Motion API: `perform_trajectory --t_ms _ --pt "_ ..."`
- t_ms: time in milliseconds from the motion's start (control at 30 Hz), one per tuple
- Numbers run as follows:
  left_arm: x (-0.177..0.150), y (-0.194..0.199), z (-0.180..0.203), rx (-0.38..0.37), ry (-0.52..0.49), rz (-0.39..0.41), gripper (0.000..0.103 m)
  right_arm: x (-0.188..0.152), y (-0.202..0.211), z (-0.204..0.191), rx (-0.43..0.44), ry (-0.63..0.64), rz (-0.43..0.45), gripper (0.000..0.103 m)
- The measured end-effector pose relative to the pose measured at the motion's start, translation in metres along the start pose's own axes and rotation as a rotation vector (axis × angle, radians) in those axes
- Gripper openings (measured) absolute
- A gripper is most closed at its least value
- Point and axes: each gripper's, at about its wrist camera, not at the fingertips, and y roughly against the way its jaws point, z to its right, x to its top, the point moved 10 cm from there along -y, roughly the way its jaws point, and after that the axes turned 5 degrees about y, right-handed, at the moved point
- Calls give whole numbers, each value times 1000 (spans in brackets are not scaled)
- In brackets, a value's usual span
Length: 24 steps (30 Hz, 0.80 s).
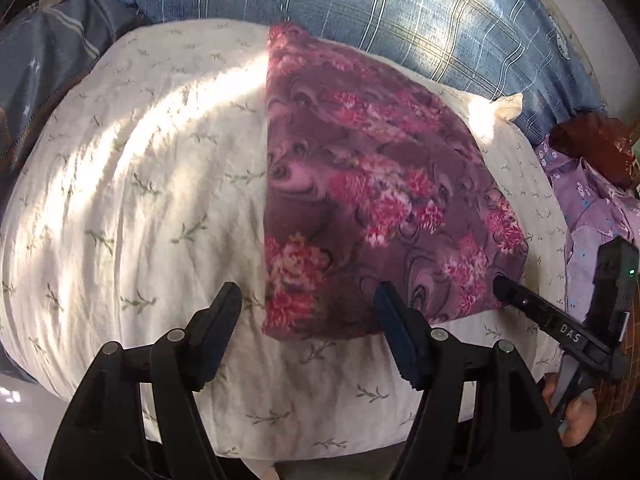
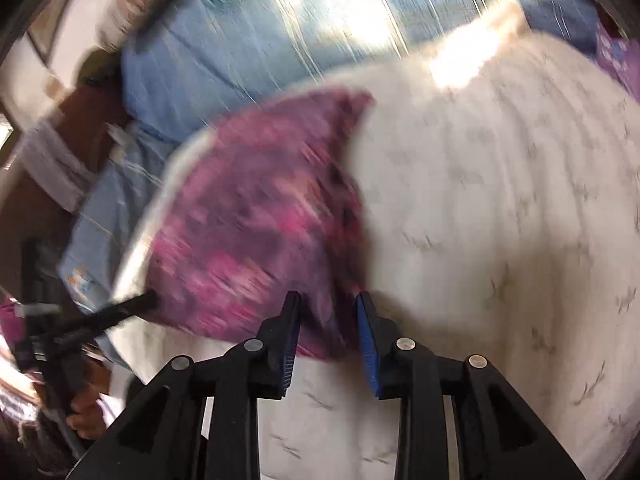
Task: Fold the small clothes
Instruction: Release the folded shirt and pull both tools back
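Note:
A folded purple cloth with pink flowers (image 1: pixel 368 200) lies on a white leaf-print cover (image 1: pixel 140 184). My left gripper (image 1: pixel 308 296) is open, its jaws astride the cloth's near left corner, holding nothing. My right gripper shows in the left wrist view (image 1: pixel 504 282) with its tip at the cloth's near right corner. In the blurred right wrist view the right gripper (image 2: pixel 328 304) is open, its fingers on either side of the cloth's (image 2: pixel 256 224) near corner. The left gripper (image 2: pixel 148 300) shows there at the cloth's left edge.
A blue plaid blanket (image 1: pixel 400 12) lies behind the white cover. A lilac shirt (image 1: pixel 592 208) and a dark red item (image 1: pixel 596 144) lie at the right. A blue-grey cloth (image 1: pixel 48 64) is at the far left. The cover's front edge is close to me.

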Motion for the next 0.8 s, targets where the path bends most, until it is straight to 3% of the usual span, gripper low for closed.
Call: perform_trajectory --t_ms 67,167,200,233,300,467,633,800 --pt "-3 7 1 1 2 14 69 2 11 3 41 -66 41 30" --pt "-7 22 3 36 -33 60 69 9 35 2 26 -58 96 33" --pt "-8 25 4 43 -42 72 69 11 45 0 15 -48 118 43" --pt "-11 28 5 51 -49 81 69 11 55 -1 1 -42 138 61" --pt "-14 30 8 54 -56 85 69 7 70 -4 -30 -38 163 80" --pt "-27 40 13 92 -90 105 71 -11 88 -16 -119 29 153 85" --pt "-38 59 13 121 -105 191 82 -30 91 -19 -204 40 142 100" --pt "-49 63 12 199 -171 236 84 -36 84 -25 -260 105 137 100"
